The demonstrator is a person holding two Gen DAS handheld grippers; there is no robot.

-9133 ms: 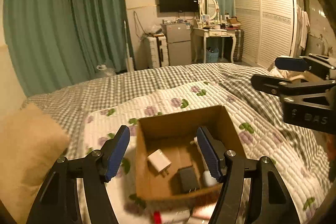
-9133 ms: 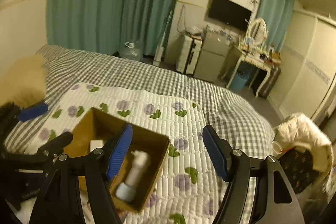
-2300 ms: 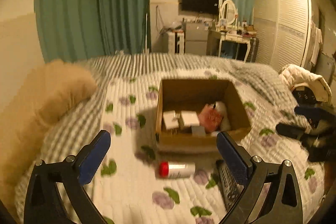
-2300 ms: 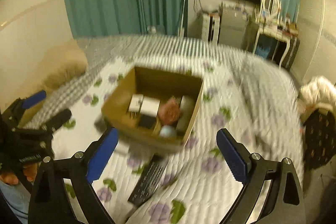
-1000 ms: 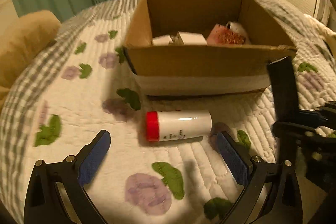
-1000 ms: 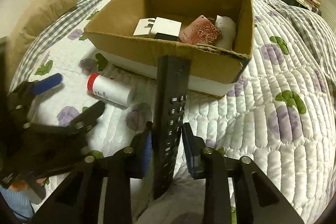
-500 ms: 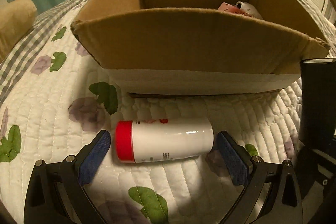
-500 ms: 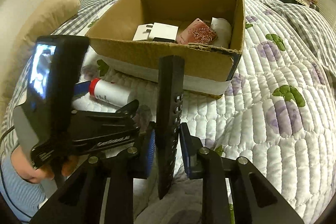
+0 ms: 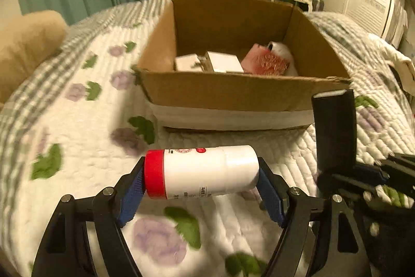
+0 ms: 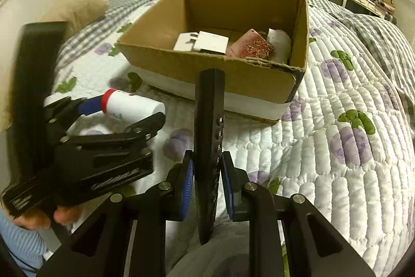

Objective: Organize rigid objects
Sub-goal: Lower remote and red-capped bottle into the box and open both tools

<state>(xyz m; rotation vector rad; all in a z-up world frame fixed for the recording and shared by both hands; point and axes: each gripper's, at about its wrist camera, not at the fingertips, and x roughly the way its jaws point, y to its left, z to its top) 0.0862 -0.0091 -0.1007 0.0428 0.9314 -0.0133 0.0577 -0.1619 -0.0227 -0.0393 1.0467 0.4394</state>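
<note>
My left gripper is shut on a white bottle with a red cap, held sideways above the quilt; it also shows in the right wrist view. My right gripper is shut on a black remote control, held upright on its edge; it also shows at the right of the left wrist view. An open cardboard box stands just beyond both, holding white chargers, a pink patterned item and a white bottle.
The box stands on a white flower-print quilt over a grey checked bedspread. A tan pillow lies at the left. Green curtains, a TV, a dressing table and a wardrobe stand at the back of the room.
My left gripper closed on the bottle and lifted it off the quilt. My right gripper keeps hold of the remote, raised a little closer to the box.
</note>
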